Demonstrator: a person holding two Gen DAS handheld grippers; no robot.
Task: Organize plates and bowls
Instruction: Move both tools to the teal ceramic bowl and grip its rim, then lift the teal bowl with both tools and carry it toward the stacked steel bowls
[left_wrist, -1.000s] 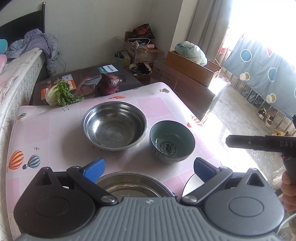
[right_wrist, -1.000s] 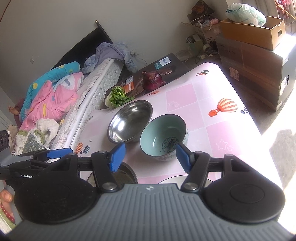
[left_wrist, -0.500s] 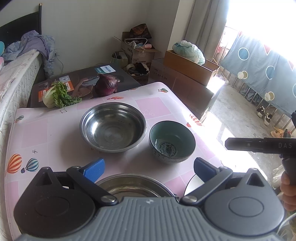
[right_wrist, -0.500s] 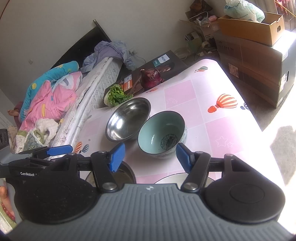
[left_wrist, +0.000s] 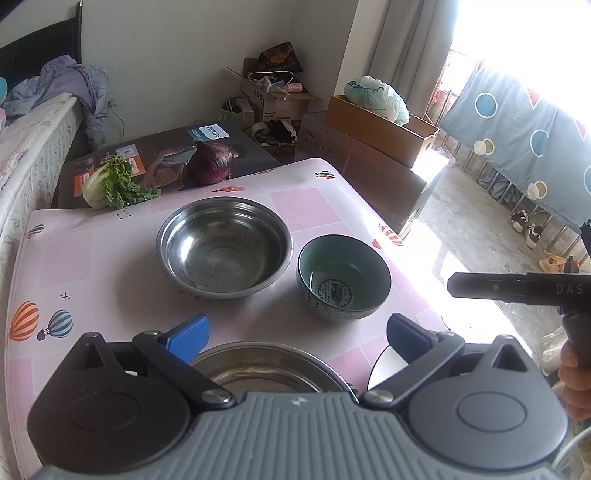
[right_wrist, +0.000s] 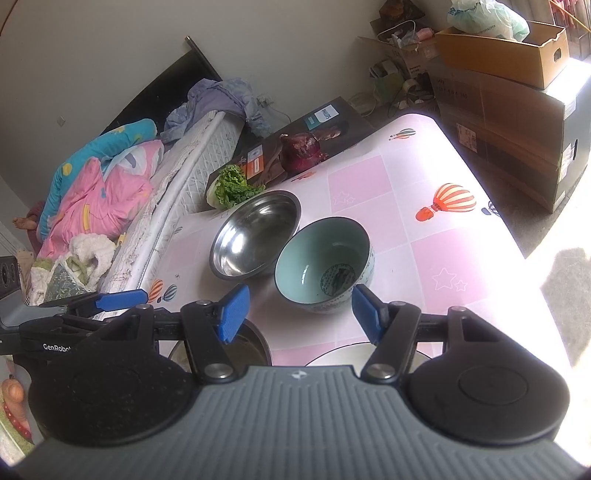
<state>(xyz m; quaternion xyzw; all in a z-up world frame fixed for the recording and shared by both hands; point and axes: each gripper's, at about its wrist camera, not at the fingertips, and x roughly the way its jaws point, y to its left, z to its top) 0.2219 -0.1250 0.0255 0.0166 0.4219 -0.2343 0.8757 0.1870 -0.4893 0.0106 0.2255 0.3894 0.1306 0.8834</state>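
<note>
Here my left gripper (left_wrist: 297, 332) and right gripper (right_wrist: 295, 314) both hang with fingers spread, holding nothing. Mid-frame on the counter (left_wrist: 66, 258) the steel bowl (left_wrist: 224, 246) sits just beside the teal bowl (left_wrist: 343, 282). Only the right view shows the bed (right_wrist: 110, 192); only the left shows the curtain (left_wrist: 399, 44). A nearer steel bowl (left_wrist: 266, 365) lies half hidden behind my fingers.

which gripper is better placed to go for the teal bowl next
Right, probably. In the right wrist view the teal bowl sits just ahead of the open right gripper, almost between its fingers. The left gripper, also open, hangs over a nearer steel bowl, with the teal one off to its right.
</note>
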